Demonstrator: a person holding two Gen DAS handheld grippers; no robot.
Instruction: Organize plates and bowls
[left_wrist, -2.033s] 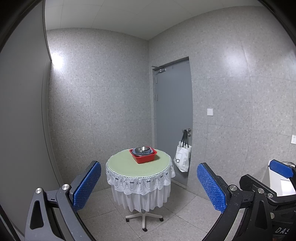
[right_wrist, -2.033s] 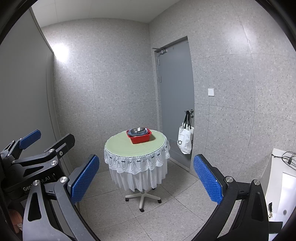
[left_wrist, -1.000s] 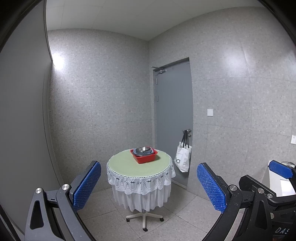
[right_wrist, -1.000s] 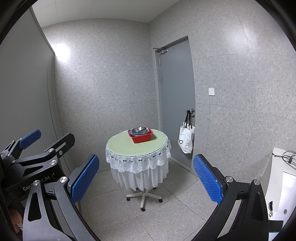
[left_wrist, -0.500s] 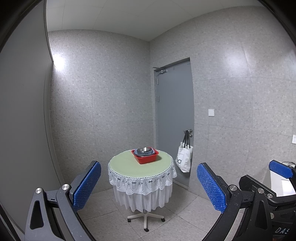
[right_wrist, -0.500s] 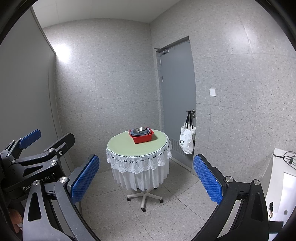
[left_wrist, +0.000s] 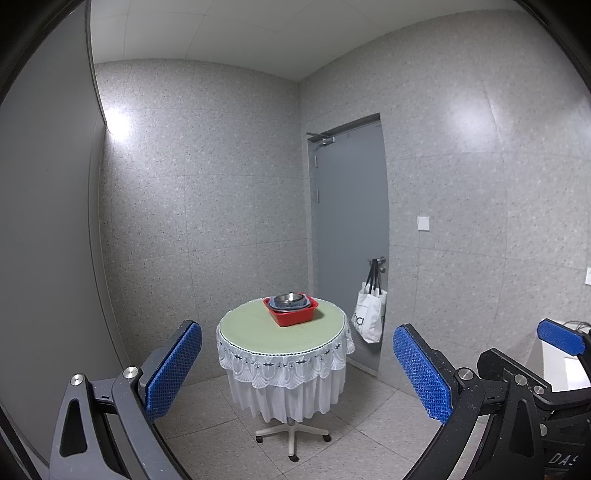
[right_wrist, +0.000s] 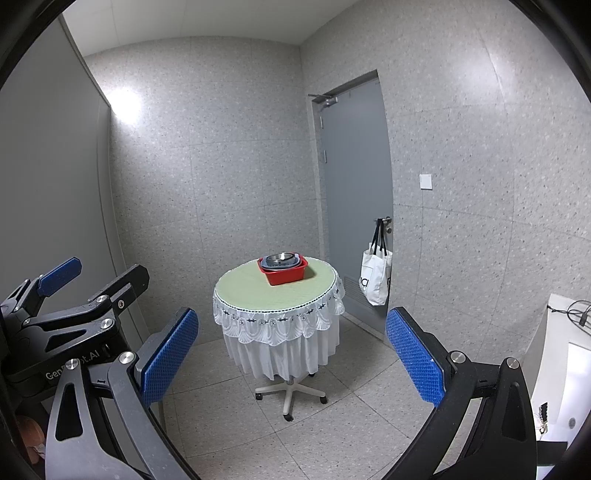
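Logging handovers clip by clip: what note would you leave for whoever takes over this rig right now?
Left gripper: open, empty, far short of the table.
Right gripper: open, empty, same.
Red square plastic tub sits on the round green-topped table with white lace skirt; a grey-blue dish and shiny metal bowl are nested inside.
Done: nothing visible.
Left: approach, then sort the dishes.

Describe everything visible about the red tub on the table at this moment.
The red tub is a squarish, plastic-looking basin with rounded corners, standing upright on the far half of the round table, on its green cloth. Nested inside are a bluish dish and, on top, a shiny metal bowl, both rising slightly above its rim. Nothing else touches it; both grippers are far off, open and empty.
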